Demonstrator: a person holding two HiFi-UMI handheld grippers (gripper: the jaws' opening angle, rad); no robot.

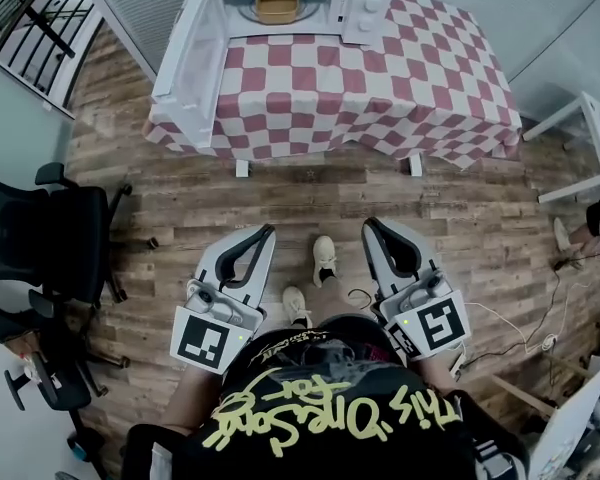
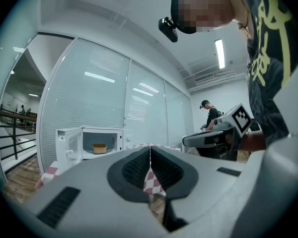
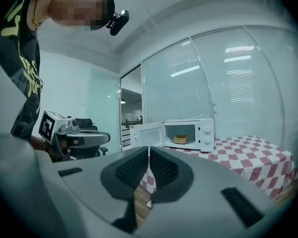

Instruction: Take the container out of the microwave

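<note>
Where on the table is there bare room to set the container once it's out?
The checkered tablecloth is bare from the microwave forward to the near edge and across to the right end. The left side is crowded: the open door stands along that edge.

Container inside the open microwave
Shallow and tan, it sits upright in the white oven, whose door stands wide open at the checked worktop's corner.

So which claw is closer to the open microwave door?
Left. The left claw hovers over the floor on the same side as the microwave door. The right claw is further over to the right. Both are well short of the table.
</note>
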